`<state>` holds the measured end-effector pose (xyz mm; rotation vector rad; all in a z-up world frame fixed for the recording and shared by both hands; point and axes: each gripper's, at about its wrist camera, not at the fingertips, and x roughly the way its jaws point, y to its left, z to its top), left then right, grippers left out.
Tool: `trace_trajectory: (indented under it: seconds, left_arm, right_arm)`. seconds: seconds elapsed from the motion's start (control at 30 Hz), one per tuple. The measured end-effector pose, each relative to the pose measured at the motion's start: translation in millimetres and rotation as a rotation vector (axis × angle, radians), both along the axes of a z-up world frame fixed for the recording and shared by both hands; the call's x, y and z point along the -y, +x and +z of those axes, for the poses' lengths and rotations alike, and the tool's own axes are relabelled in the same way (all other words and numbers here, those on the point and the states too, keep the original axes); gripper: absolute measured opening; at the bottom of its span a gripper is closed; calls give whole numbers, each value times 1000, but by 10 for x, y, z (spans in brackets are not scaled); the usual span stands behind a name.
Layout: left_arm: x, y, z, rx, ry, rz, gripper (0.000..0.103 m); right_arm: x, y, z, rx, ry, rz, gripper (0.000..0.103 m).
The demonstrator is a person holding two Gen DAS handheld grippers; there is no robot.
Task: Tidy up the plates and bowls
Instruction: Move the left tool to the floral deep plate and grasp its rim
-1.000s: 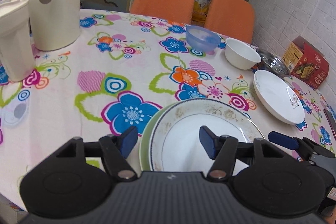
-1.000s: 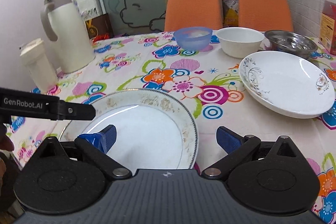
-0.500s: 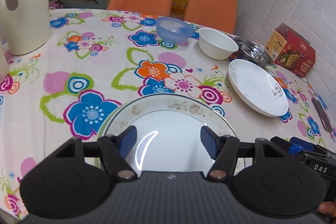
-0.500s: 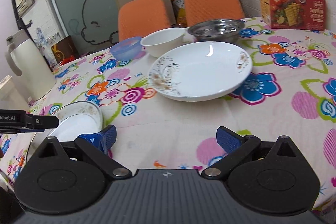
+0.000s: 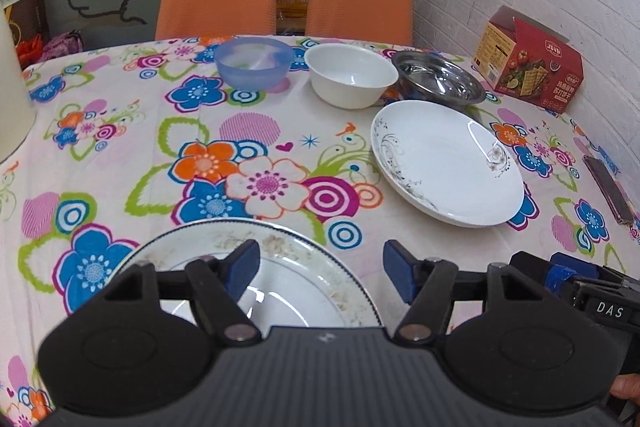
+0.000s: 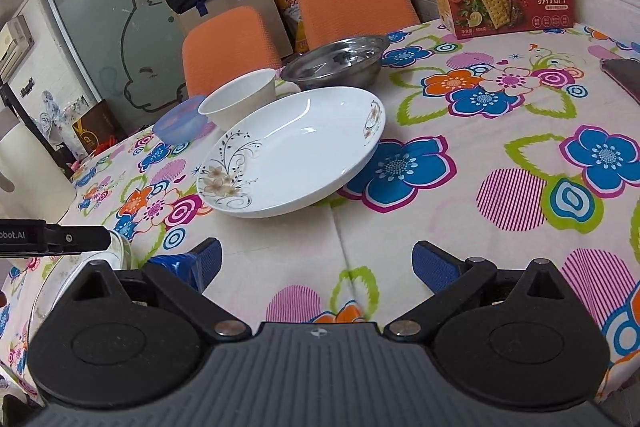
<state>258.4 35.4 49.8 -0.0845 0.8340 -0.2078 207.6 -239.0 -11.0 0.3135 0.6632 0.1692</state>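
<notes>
both grippers are hanging apart and empty; the right gripper (image 6: 316, 267) should be sliding low under the near rim of the floral deep plate (image 6: 292, 155), while the left gripper (image 5: 320, 267) is hovering by the gold-rimmed plate (image 5: 296, 259).

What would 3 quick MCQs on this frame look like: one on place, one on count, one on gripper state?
1. Where is the steel bowl?
A. beside the white bowl, behind the floral plate
B. stacked in the blue bowl
C. on a chair

2. How many bowls stand on the table?
A. one
B. three
C. five

3. What is the right gripper doing?
A. clamping the floral plate
B. shut on the steel bowl
C. open, holding nothing

Key:
1 A: the left wrist view shows it at the end of the bowl row.
2 B: blue, white, steel.
3 C: only tablecloth lies between its spread fingers.
</notes>
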Motion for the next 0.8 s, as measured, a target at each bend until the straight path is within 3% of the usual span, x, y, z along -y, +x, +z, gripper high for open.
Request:
trace_trajectory:
  seconds: [0.27,0.43,0.6,0.8]
  left_arm:
    - [264,248,-54,-36,57,-34,66]
    - [410,440,-45,-66,71,-81,67]
    - [596,898,-18,-115,28,-145,67]
    - [842,1436,-182,-161,50,-199,67]
  right_arm:
    - [310,192,-6,-3,48,-24,89]
    - [403,392,103,33,9,-12,89]
    - [372,788,98,8,-60,17,89]
    - [290,1143,10,-62,-82,54,89]
